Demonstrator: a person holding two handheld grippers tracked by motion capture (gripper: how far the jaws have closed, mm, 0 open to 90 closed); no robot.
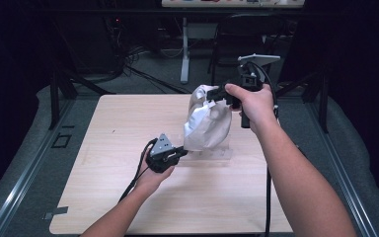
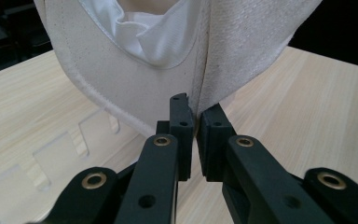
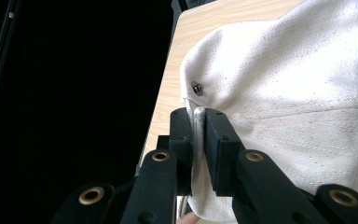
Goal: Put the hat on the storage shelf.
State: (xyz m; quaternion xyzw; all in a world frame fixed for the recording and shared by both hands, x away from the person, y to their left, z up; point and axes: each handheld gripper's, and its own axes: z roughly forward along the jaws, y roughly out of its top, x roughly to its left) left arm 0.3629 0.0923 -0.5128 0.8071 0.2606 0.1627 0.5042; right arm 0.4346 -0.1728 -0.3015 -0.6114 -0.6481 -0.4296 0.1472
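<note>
High view, cream canvas hat (image 1: 205,123), white lining, held upright, 2 grippers

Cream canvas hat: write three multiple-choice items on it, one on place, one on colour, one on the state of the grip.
1. Where is the cream canvas hat?
A. Held up above the wooden table
B. Lying flat on the floor
C. Hanging on the chair

2. What colour is the hat's outer fabric?
A. Black
B. Cream
C. Red

3. How do the jaws of the left gripper and the right gripper stand?
A. Both wide open
B. One open, one shut
C. Both shut on the hat's fabric

Answers: 1 A, the high view shows it raised between both grippers; 2 B, the canvas is pale cream in every view; 3 C, each gripper view shows fabric pinched between closed jaws.
</note>
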